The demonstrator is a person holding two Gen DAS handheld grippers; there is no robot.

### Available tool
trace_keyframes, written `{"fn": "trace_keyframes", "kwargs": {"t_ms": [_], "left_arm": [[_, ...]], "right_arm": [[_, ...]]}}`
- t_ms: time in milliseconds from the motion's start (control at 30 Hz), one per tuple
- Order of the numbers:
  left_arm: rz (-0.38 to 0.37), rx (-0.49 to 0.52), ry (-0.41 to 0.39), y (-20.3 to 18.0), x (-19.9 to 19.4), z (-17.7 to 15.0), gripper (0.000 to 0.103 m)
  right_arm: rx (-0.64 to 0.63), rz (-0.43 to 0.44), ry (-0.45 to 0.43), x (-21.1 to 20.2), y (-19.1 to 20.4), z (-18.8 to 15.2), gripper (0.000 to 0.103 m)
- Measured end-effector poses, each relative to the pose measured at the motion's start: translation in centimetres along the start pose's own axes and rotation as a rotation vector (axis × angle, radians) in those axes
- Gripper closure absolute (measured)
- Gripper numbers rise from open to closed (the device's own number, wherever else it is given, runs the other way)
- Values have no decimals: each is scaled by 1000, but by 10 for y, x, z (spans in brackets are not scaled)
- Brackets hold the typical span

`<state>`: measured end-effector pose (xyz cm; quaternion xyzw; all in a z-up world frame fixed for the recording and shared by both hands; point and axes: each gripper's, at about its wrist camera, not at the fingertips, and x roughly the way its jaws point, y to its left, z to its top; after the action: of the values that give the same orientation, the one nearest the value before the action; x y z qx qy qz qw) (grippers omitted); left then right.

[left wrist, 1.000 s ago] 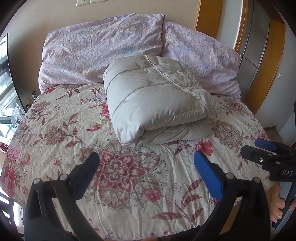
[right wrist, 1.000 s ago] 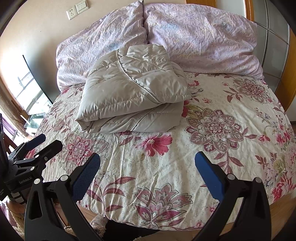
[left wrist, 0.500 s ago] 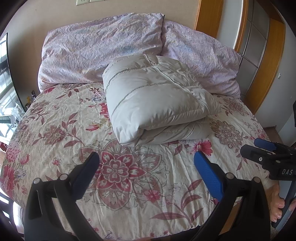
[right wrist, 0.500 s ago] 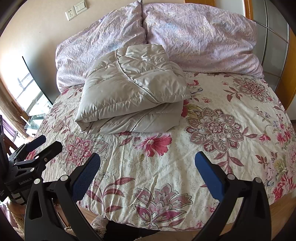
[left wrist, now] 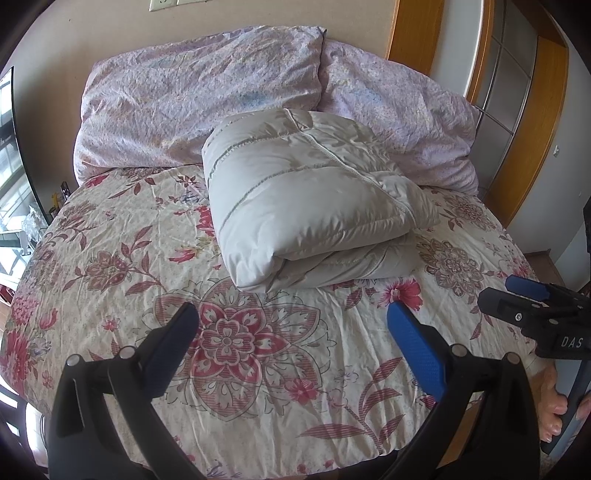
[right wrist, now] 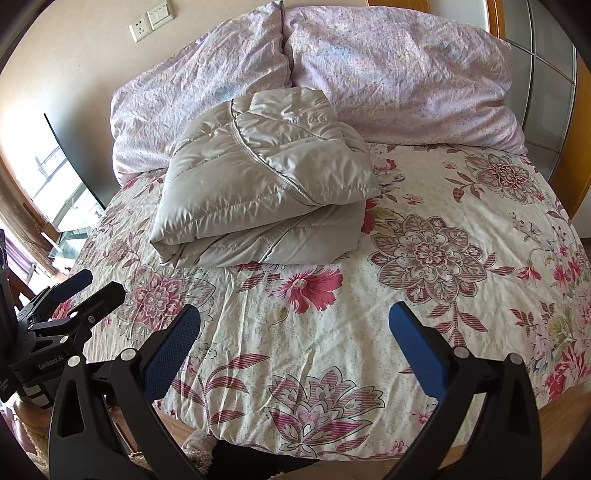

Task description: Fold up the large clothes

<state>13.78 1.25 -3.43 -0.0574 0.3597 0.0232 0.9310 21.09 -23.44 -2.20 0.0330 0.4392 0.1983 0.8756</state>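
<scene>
Left wrist view: the left gripper (left wrist: 291, 332) hangs over the near part of the bed, its blue-padded fingers (left wrist: 413, 343) spread wide with nothing between them. The right gripper (left wrist: 517, 299) enters at the right edge, held by a hand (left wrist: 554, 410) low in the corner. In the right wrist view the right gripper (right wrist: 295, 336) is likewise released, fingers wide and empty, and the left gripper (right wrist: 77, 295) shows at the left edge.

No containers appear in either view.

Surface: a bed covered by a cream floral bedspread (left wrist: 258, 350) with red and maroon flowers, creased but lying flat. Two pale lilac pillows (left wrist: 199, 99) lean against the beige wall at the head. A wall socket plate (right wrist: 151, 20) is mounted above them. A wooden frame with grey panels (left wrist: 517, 92) stands on the right side of the room; a dark flat panel (right wrist: 74, 158) and bright window area sit to the left.

Task item: the grey padded jacket (left wrist: 310, 199) lies folded into a thick, stacked bundle on the bedspread, toward the head of the bed, its far edge touching the pillows. It is well apart from both grippers. Its long axis runs roughly across the bed, slightly skewed, with the rounded fold at the near-left corner and the layered open edges toward the right. A stitched seam (right wrist: 266, 166) crosses the top layer diagonally.
</scene>
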Motion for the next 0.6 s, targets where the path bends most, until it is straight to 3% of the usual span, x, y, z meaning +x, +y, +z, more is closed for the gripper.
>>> {"fn": "trace_keyframes", "kwargs": {"t_ms": [600], "left_arm": [[-3, 1, 3, 0, 1, 0, 2]], "right_arm": [[1, 1, -1, 0, 0, 0, 1]]}}
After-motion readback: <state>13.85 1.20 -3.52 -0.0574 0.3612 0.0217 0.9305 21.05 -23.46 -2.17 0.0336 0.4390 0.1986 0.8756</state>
